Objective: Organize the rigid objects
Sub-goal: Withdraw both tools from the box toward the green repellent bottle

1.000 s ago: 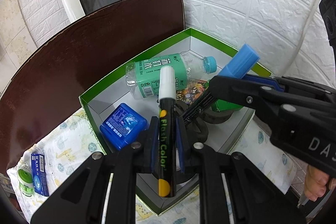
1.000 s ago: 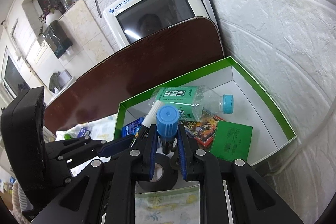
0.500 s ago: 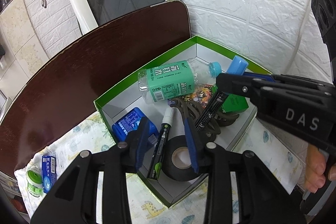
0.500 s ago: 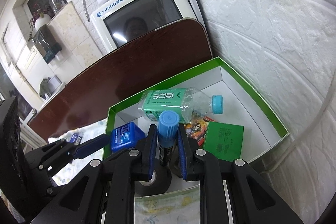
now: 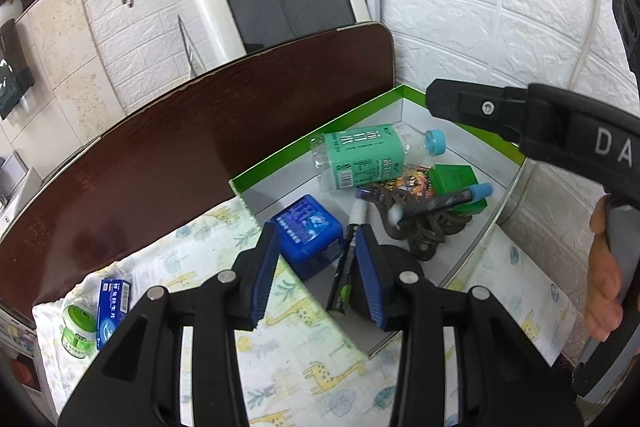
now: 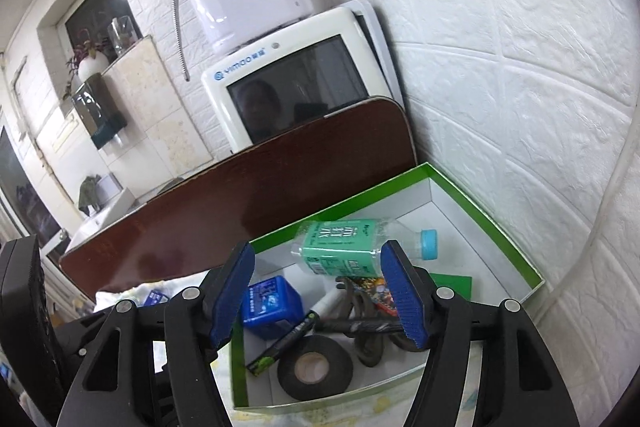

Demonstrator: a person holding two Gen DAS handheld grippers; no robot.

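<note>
Green box (image 5: 280, 163) holds one bottle (image 5: 360, 157), two markers (image 5: 344, 267), one tape roll (image 6: 316, 371); monitor (image 5: 280, 3) reads "yimao"; left tool (image 5: 316, 271) and right tool (image 6: 316, 295) both opening, empty.

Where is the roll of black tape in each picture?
Left wrist view: the round black tape roll lies at the box's near corner, mostly hidden behind the left claw's right finger.
Right wrist view: it lies low in the middle, below the open right claw.
Shared landmark: the blue square box, to its upper left in both.
</note>
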